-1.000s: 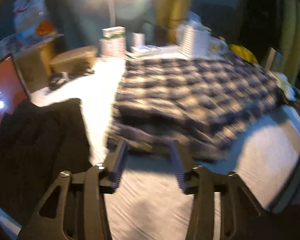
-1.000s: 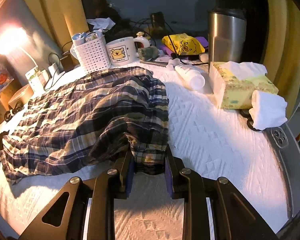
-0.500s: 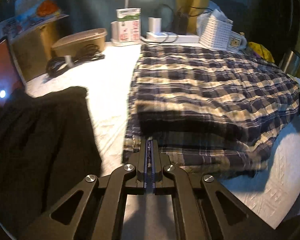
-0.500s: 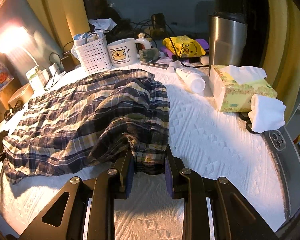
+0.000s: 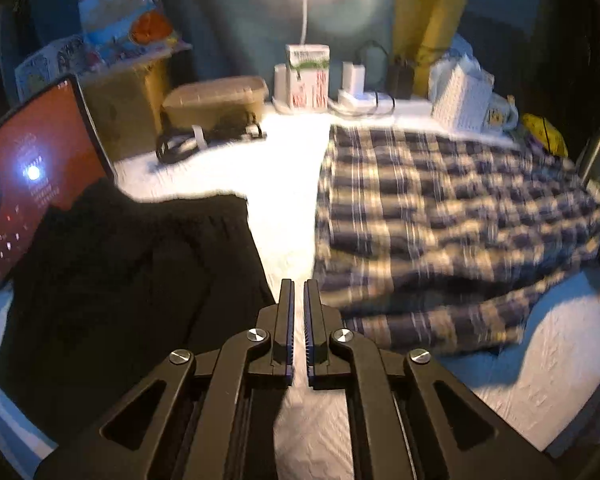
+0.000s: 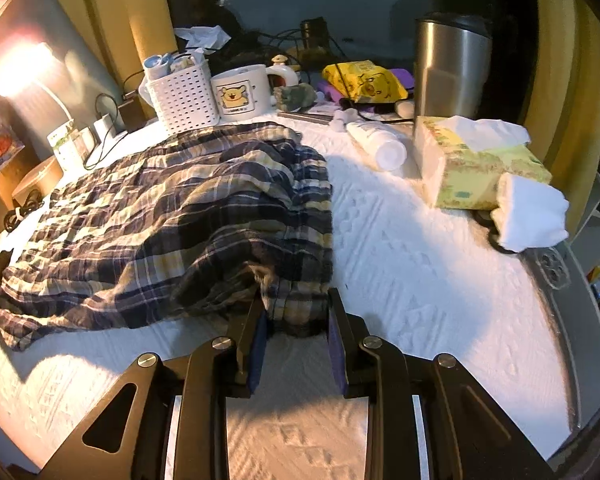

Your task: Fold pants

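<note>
The plaid pants (image 5: 440,216) lie spread and partly folded over on the white quilted cover (image 5: 540,360). My left gripper (image 5: 298,285) hovers over the bare cover just left of the pants' near edge. Its jaws are opening, a narrow gap apart, with nothing between them. In the right wrist view my right gripper (image 6: 296,320) is shut on a bunched fold at the near right corner of the plaid pants (image 6: 172,216), with cloth filling the space between its pads.
A black garment (image 5: 120,280) lies left of the left gripper, before a lit red screen (image 5: 28,184). Behind the pants stand a white basket (image 6: 184,96), bear mug (image 6: 242,94) and steel tumbler (image 6: 452,72). A tissue box (image 6: 476,168) and white bottle (image 6: 380,146) are at right.
The left gripper shut at the pants' near edge, then drew back to the left off the cloth, and its jaws now stand slightly apart. The right gripper kept still.
</note>
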The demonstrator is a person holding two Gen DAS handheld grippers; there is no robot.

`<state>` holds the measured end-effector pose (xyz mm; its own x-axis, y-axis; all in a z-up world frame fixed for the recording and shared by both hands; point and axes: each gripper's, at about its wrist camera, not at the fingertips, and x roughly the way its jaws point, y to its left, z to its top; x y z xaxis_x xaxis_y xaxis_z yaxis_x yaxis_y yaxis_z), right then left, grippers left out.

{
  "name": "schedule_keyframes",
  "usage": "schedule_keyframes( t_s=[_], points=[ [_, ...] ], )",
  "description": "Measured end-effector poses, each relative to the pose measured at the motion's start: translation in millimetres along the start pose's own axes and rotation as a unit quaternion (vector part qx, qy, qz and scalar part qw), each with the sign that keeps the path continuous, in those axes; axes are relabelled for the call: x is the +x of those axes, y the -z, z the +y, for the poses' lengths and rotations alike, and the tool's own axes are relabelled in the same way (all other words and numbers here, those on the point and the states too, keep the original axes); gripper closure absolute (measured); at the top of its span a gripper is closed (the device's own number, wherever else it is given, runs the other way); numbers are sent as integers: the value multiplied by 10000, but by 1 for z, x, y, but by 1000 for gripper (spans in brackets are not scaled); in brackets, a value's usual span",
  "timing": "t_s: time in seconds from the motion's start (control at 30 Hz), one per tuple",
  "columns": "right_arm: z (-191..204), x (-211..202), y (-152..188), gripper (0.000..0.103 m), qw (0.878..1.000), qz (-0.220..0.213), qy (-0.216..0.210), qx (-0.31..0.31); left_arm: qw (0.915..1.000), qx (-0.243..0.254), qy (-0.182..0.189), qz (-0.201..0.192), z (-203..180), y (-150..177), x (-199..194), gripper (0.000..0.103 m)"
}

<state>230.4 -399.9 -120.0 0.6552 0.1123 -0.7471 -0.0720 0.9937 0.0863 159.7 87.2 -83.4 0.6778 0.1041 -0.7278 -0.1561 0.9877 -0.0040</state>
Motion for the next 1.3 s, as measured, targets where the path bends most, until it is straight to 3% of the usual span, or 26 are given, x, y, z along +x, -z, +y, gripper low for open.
schedule_keyframes(
  t_s=[0.1, 0.3, 0.5, 0.6, 0.7, 0.83, 0.97, 1.0, 1.13, 1.23, 1.3],
  points=[
    [-6, -9, -1, 55, 9998, -150, 53, 70, 9995, 223, 82, -198, -3, -21, 3, 59],
    [-7, -24, -16, 52, 9989, -462, 42, 65, 9957, 775, 453, -233, -30, -62, 33, 59],
    [-3, -30, -36, 51, 9978, -640, 39, 135, 9907, 1236, 552, -138, -54, -96, 74, 59],
    [-7, -37, -45, 41, 9976, -687, 78, 106, 9898, 1302, 570, -59, -57, -111, 97, 59],
    [-19, -40, -48, 34, 9977, -641, 165, 160, 9904, 1265, 542, 144, -55, -122, 128, 59],
    [-48, -32, -45, 34, 9969, -388, 559, 383, 9897, 1254, 518, 452, -52, -128, 162, 59],
    [-69, -31, -38, 34, 9956, -278, 603, 654, 9887, 1284, 618, 476, -52, -130, 173, 59],
    [-67, -29, -39, 34, 9961, -330, 586, 578, 9886, 1294, 632, 433, -52, -131, 173, 60],
    [-50, -10, -60, 34, 9976, -456, 207, 480, 9885, 1319, 647, 352, -55, -136, 176, 99],
    [-31, 17, -82, 34, 9979, -490, -112, 403, 9881, 1393, 606, 230, -58, -140, 176, 102],
    [-19, 44, -98, 41, 9982, -395, -252, 364, 9882, 1419, 568, 113, -59, -143, 173, 102]
  ],
)
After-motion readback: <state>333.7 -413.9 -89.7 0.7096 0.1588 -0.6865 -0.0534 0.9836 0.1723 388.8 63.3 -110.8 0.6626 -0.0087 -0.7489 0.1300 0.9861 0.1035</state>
